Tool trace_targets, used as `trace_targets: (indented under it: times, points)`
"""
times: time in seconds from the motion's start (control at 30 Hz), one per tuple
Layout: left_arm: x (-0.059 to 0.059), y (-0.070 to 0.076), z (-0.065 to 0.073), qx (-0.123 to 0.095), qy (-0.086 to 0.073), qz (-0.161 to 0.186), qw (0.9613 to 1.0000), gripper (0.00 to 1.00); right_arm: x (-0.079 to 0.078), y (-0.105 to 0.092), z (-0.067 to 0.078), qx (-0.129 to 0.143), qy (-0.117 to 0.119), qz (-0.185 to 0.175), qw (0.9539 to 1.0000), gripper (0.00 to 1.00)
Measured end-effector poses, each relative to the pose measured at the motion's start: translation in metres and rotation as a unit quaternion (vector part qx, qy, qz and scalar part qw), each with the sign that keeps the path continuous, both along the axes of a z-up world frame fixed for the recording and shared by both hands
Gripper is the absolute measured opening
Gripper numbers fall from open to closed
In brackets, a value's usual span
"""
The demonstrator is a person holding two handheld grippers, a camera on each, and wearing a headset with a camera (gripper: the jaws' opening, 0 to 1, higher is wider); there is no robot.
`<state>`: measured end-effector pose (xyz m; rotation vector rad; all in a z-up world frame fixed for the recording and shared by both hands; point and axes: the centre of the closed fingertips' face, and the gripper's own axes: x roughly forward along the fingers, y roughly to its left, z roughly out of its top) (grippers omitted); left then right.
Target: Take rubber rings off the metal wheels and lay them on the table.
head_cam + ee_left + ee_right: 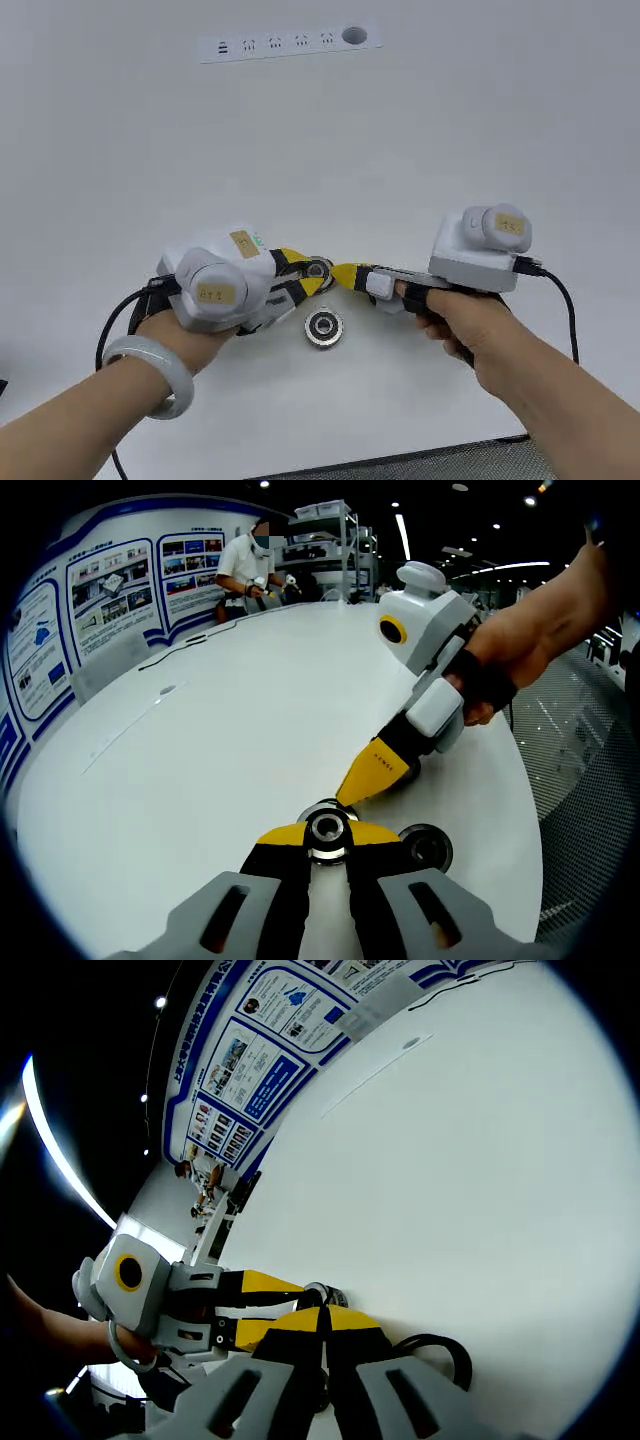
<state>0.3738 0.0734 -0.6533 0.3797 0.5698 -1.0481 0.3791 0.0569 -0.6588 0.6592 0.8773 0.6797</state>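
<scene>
Head view: L gripper [308, 271], white body w/ yellow-tipped jaws, comes in from the left over the white table [300, 150]; its jaws are closed onto a small silver metal wheel [320, 268], held just above the tabletop. R gripper [348, 275] reaches in from the right, its yellow tips pressed together right at that wheel's rim. A second metal wheel [324, 327] w/ a black rubber ring around it lies flat on the table just in front of both tips, touching neither. A white power strip [290, 42] sits at the far edge. L gripper view: L gripper [328, 834] clamps the small silver metal wheel [328, 827] between its tips, shiny hub facing the camera, dark band round the outside. R gripper [366, 778] points down at the wheel's upper edge, approx. touching. The second metal wheel [427, 847] lies just to the right. R gripper view: R gripper [322, 1318] has jaws together, tips against the small silver metal wheel [316, 1291] held by the L gripper [298, 1296]; can't tell if rubber is pinched.
</scene>
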Motion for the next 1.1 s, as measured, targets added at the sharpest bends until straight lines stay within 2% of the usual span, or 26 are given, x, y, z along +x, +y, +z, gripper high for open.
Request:
trace_targets:
  times: [0.27, 0.4, 0.43, 0.53, 0.57, 0.6, 0.63, 0.67, 0.7, 0.77, 1.1]
  points:
    - [0.000, 0.000, 0.000, 0.002, -0.001, 0.000, 1.0000, 0.13, -0.001, 0.006, 0.006, 0.006, -0.002, 0.003, 1.0000, 0.02]
    - [0.000, 0.001, 0.000, 0.002, -0.001, -0.001, 1.0000, 0.13, -0.002, 0.011, 0.010, 0.016, -0.004, 0.011, 0.9998, 0.01]
    - [0.000, 0.001, 0.000, 0.002, -0.002, -0.002, 1.0000, 0.13, -0.002, 0.014, 0.013, 0.027, -0.005, 0.012, 0.9996, 0.01]
    - [0.001, 0.001, 0.000, 0.002, -0.002, -0.003, 1.0000, 0.13, -0.003, 0.017, 0.015, 0.019, -0.009, 0.019, 0.9996, 0.02]
    - [0.001, 0.001, 0.000, 0.002, -0.002, -0.003, 1.0000, 0.13, -0.005, 0.019, 0.017, 0.027, -0.007, 0.023, 0.9993, 0.02]
    - [0.001, 0.001, 0.000, 0.002, -0.002, -0.003, 1.0000, 0.13, -0.004, 0.023, 0.027, 0.056, -0.011, 0.019, 0.9982, 0.02]
    - [0.001, 0.001, 0.000, 0.002, -0.002, -0.003, 1.0000, 0.13, -0.003, 0.024, 0.032, 0.068, -0.007, 0.013, 0.9975, 0.02]
    - [0.001, 0.001, 0.000, 0.001, -0.003, -0.003, 1.0000, 0.13, -0.004, 0.020, 0.027, 0.037, -0.013, 0.020, 0.9990, 0.02]
    - [0.001, 0.001, 0.000, 0.001, -0.003, -0.004, 1.0000, 0.13, -0.004, 0.019, 0.027, 0.032, -0.020, 0.025, 0.9990, 0.02]
    - [0.000, 0.000, 0.000, 0.001, -0.002, -0.004, 1.0000, 0.13, -0.003, 0.020, 0.026, 0.037, -0.012, 0.018, 0.9991, 0.02]
    - [0.002, -0.001, 0.001, -0.005, -0.004, -0.002, 1.0000, 0.14, -0.004, 0.013, 0.017, 0.014, -0.004, 0.003, 0.9999, 0.02]
